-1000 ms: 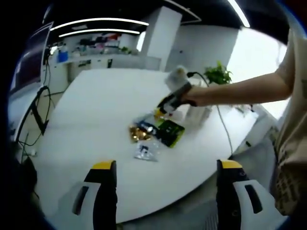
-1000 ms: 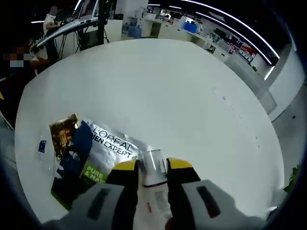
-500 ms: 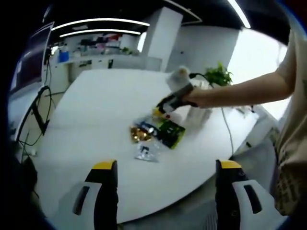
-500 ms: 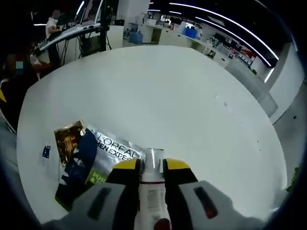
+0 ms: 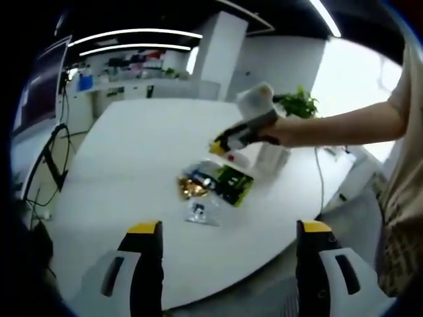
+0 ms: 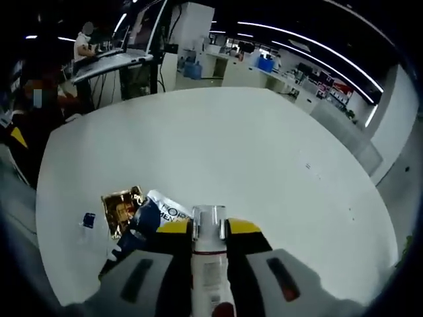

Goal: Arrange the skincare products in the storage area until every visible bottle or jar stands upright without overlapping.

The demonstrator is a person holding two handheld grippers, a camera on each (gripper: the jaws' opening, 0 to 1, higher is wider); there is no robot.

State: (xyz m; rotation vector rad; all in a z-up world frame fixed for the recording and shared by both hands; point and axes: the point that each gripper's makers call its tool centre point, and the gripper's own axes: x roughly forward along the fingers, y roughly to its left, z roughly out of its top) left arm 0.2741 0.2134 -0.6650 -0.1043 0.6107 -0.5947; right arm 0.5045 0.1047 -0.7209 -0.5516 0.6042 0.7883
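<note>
Here, right tool clamped on bottle above sachets, left tool apart, bare table beyond.

Right gripper clamped; left gripper agape.

Right gripper lifted bottle higher above sachets.

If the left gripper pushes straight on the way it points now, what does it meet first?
Probably the bare white table. The left gripper hangs open near its edge; the packets lie further along its line, depth unclear.
</note>
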